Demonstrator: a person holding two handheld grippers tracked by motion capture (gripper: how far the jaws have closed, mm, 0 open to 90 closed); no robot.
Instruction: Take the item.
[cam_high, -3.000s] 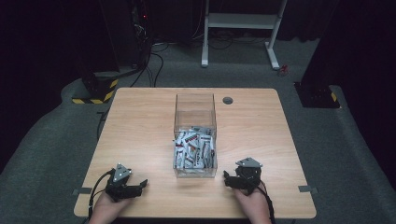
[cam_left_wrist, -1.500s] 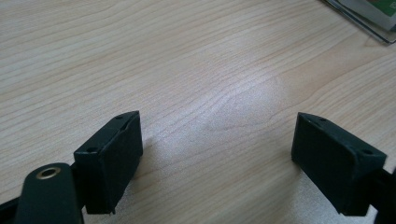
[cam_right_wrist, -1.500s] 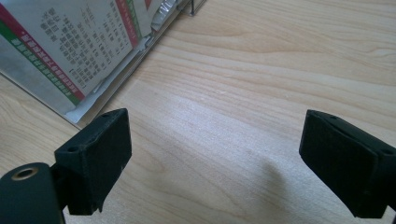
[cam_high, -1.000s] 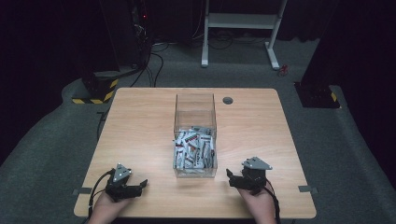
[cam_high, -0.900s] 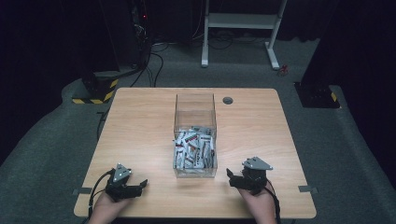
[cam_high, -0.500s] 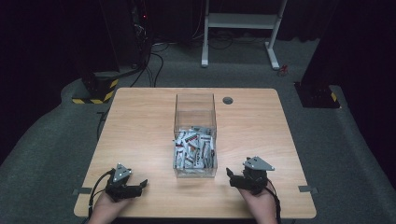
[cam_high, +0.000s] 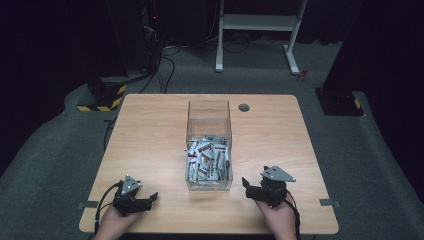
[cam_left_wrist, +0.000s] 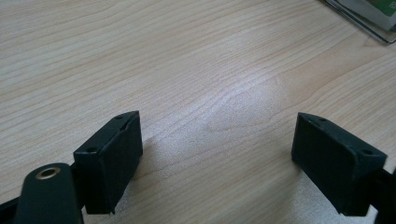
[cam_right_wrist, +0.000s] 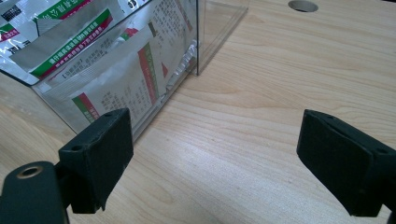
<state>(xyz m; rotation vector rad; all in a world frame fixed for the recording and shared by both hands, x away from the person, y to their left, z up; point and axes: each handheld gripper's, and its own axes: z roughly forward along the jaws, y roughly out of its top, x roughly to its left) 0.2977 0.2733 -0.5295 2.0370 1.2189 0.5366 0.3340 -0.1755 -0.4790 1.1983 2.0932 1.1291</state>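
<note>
The left gripper (cam_high: 149, 198) rests low over the near left part of the wooden table (cam_high: 150, 130), its jaws spread wide with nothing between them but bare wood. The right gripper (cam_high: 246, 183) sits near the front right, jaws likewise wide apart and empty, just beside the near right corner of the clear box (cam_high: 208, 112). The box stands at the table's middle, holding a heap of silver sachets (cam_high: 207, 160) printed with green and red.
</note>
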